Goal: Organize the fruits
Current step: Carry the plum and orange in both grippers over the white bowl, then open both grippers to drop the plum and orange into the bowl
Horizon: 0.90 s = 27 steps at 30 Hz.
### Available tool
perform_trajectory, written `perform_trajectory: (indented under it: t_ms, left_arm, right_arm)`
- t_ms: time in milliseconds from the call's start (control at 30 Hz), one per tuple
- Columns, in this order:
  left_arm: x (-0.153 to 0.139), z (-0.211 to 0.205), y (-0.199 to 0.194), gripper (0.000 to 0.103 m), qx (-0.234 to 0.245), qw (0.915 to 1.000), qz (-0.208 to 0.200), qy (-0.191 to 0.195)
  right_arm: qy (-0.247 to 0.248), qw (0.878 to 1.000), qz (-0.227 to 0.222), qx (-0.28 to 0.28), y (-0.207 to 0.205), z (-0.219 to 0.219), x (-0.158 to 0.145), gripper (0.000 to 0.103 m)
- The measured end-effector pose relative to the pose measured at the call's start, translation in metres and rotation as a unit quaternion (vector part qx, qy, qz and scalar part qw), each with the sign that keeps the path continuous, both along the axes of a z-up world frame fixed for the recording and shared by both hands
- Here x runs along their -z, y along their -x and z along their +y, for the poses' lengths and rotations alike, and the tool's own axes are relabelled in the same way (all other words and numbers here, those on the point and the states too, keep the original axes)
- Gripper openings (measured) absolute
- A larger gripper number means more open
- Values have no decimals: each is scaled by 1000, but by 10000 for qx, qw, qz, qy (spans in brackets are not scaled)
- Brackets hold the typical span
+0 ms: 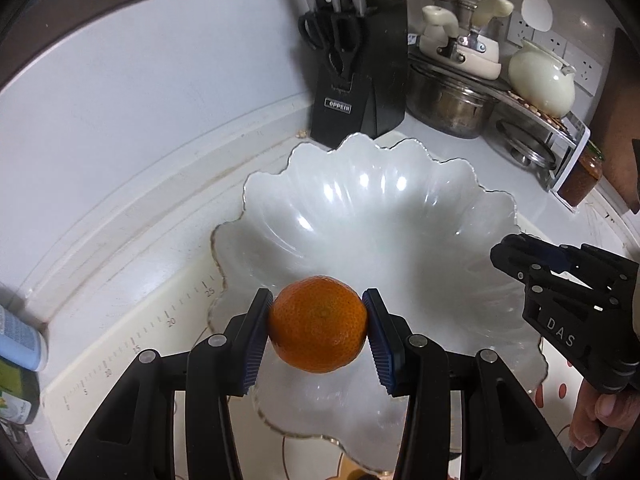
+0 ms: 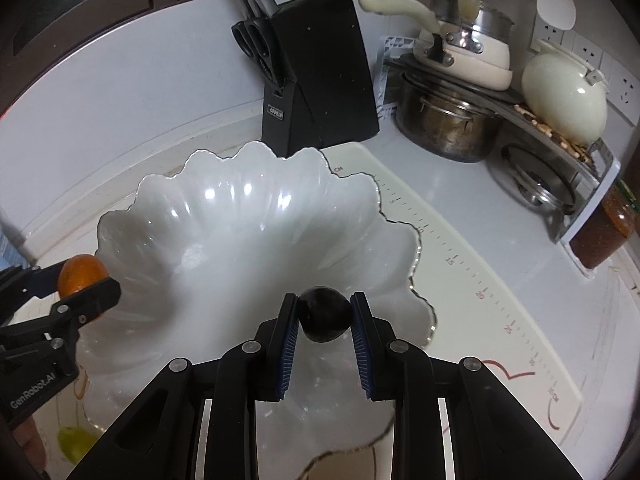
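Note:
My left gripper (image 1: 318,312) is shut on an orange tangerine (image 1: 318,324), held over the near rim of a wide glass bowl with a scalloped edge (image 1: 380,216). The bowl's inside shows nothing in it. In the right wrist view my right gripper (image 2: 325,312) is shut on a small dark plum (image 2: 324,314), also above the bowl's near side (image 2: 240,232). The left gripper (image 2: 86,286) with the tangerine (image 2: 80,272) shows at the bowl's left edge there. The right gripper (image 1: 520,256) shows at the bowl's right edge in the left wrist view, held by a person's hand (image 1: 600,420).
The bowl stands on a cream mat with ruler marks (image 2: 480,292). Behind it are a black knife block with scissors (image 1: 356,76), a steel pot (image 1: 452,104), stacked cream pans (image 1: 464,48), a cream kettle (image 1: 540,80) on a rack, and a sauce jar (image 2: 604,236). A yellow-green fruit (image 2: 74,444) lies bottom left.

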<state>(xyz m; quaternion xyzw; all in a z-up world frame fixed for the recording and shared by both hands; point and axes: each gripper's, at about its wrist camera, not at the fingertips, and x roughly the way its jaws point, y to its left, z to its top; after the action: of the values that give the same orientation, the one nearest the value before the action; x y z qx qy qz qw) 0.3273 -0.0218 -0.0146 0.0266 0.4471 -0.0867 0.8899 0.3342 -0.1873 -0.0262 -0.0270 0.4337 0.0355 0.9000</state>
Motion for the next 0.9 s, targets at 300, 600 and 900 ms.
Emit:
perform_trajectory:
  t_ms: [300, 600, 900]
  left_arm:
    - [13, -2, -9, 46, -22, 9998, 200, -39]
    - [3, -4, -4, 77, -119, 9996, -45, -251]
    - [-4, 1, 6, 86, -350, 9985, -156, -396]
  right_arm:
    - [-83, 9995, 304, -76, -13, 1, 18, 28]
    - [34, 9997, 39, 239, -6, -8, 10, 77]
    - [181, 9991, -165, 345, 8, -7, -2, 82]
